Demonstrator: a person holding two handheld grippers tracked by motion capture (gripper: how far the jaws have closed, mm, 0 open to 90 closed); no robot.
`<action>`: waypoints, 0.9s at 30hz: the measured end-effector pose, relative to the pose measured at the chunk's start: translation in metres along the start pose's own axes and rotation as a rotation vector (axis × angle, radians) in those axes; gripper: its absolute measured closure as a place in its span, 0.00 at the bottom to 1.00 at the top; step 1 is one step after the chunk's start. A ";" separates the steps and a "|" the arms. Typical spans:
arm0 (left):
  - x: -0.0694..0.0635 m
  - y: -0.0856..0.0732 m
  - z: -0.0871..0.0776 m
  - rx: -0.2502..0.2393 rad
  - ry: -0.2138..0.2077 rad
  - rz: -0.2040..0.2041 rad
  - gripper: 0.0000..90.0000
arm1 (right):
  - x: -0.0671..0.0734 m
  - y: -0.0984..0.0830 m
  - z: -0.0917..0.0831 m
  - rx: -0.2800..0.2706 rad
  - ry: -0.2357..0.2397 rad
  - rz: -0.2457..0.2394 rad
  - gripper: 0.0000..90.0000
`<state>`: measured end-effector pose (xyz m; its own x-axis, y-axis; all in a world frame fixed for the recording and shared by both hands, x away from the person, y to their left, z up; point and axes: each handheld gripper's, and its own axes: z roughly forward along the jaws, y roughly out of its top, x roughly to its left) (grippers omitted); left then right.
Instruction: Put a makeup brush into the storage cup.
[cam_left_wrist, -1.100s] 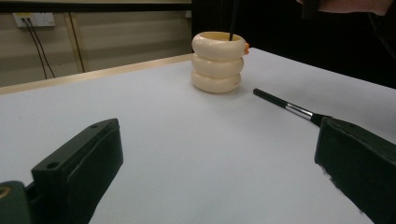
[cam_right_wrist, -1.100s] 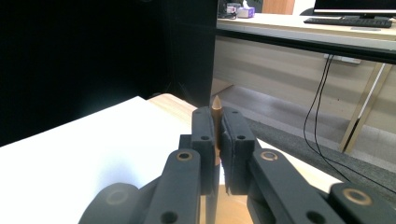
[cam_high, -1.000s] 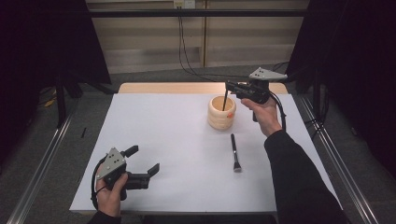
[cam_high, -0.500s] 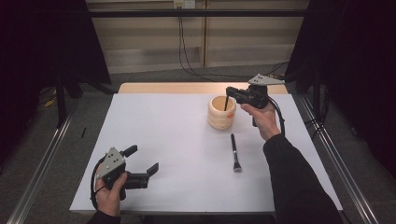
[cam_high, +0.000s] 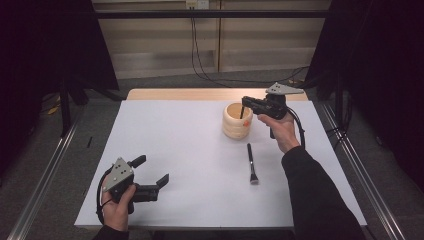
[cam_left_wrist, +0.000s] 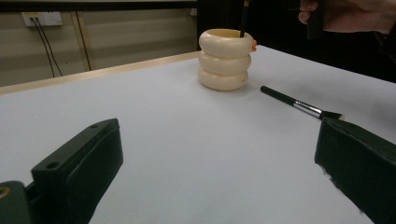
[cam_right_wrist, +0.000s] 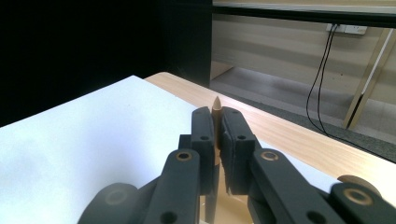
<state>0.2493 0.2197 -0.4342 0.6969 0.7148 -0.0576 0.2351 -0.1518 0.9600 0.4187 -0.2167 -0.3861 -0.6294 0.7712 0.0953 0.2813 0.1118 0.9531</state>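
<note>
Above the cream holder (cam_high: 237, 121), the right gripper's (cam_high: 245, 104) fingers pinch a brush handle (cam_right_wrist: 216, 122) upright between them.

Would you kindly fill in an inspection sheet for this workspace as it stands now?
Surface: white table, wooden strip along its far edge.
Job's things: cream ribbed cup; thin stick held upright over it; brush lying flat nearer the person.
Clutter: nothing seen.
Grippers: right gripper shut on the stick; left gripper open, nothing between its jaws, near the front edge.
Cables: black cables down the back wall and across the floor.
Surroundings: dark curtains, metal rails.
</note>
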 end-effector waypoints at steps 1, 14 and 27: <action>0.000 0.000 0.000 0.002 0.002 -0.001 0.01 | 0.000 0.000 0.000 -0.001 -0.002 0.002 0.94; 0.000 0.000 0.001 0.006 0.004 0.004 0.01 | -0.004 -0.009 -0.005 -0.015 -0.024 0.026 0.78; 0.000 0.000 0.000 0.004 0.004 0.007 0.01 | 0.003 -0.007 -0.010 -0.022 -0.036 -0.009 0.19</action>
<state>0.2496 0.2197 -0.4346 0.6961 0.7163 -0.0494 0.2328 -0.1601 0.9593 0.4080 -0.2217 -0.3893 -0.6052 0.7924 0.0765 0.2591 0.1052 0.9601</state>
